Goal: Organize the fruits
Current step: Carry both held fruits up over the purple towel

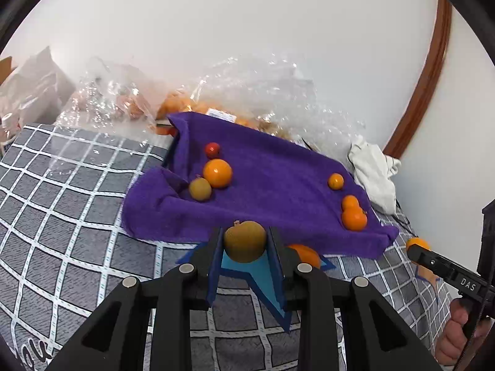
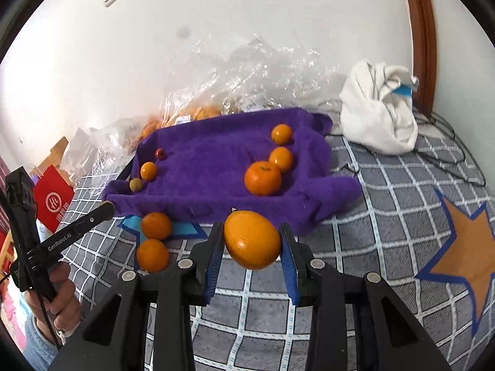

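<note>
towel on bedspread; fruits at its left and right ends; bags behind

Both hand-held grippers clamped, apparently raised.

Brown-green fruit clamped aloft; orange likewise; others on purple towel.

The middle of the purple towel is bare. Oranges sit on its right, small fruits on its left.
</note>
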The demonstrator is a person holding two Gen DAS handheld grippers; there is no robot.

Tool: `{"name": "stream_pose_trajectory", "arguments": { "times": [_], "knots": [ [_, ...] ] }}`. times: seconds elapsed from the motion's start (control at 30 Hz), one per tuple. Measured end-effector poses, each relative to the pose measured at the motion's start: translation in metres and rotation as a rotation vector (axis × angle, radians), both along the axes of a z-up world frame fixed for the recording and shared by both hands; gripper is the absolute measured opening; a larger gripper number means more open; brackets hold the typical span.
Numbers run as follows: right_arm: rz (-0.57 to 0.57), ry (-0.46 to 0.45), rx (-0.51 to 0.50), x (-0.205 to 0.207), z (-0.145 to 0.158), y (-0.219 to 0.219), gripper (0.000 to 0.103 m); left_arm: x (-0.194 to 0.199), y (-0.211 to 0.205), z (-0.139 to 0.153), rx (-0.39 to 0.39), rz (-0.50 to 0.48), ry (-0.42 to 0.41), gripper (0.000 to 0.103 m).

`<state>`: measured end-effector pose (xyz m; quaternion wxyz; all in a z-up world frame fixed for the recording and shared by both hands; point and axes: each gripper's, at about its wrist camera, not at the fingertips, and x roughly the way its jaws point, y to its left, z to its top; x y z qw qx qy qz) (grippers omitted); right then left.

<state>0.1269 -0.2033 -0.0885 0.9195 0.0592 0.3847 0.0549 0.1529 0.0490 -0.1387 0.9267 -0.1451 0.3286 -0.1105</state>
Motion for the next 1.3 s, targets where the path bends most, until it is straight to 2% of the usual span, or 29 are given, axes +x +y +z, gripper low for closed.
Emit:
{"name": "stream_pose_trajectory", "arguments": {
  "times": [0.17,0.33,0.57,0.7,0.8,1.03,1.17,1.3],
  "knots": [
    [0.027,-0.027,-0.033,0.002,0.007,0.011,0.035,0.0,0.004,0.003,-0.016,0.016,-0.009,0.027],
    [0.034,-0.011,-0.022,0.012,0.008,0.017,0.035,0.001,0.007,0.002,-0.009,0.035,-0.007,0.027],
    [0.033,-0.012,-0.009,0.026,0.02,0.016,0.035,0.002,0.024,0.003,0.006,0.12,-0.002,0.027],
    [0.027,-0.01,-0.015,0.036,0.024,0.01,0.035,-0.004,0.034,0.014,-0.013,0.144,-0.013,0.027],
    [0.033,-0.006,-0.016,0.048,0.028,0.006,0.035,-0.01,0.043,0.029,-0.069,0.13,-0.012,0.027],
    [0.031,-0.023,-0.041,0.077,0.037,0.004,0.035,-0.002,0.048,0.07,0.009,0.136,-0.038,0.027],
    [0.03,-0.026,-0.083,0.094,0.039,0.006,0.035,0.014,0.05,0.079,0.032,0.138,-0.042,0.027],
    [0.049,-0.007,-0.068,0.117,0.031,0.007,0.035,0.028,0.049,0.076,0.011,0.125,-0.031,0.027]
  ]
}}
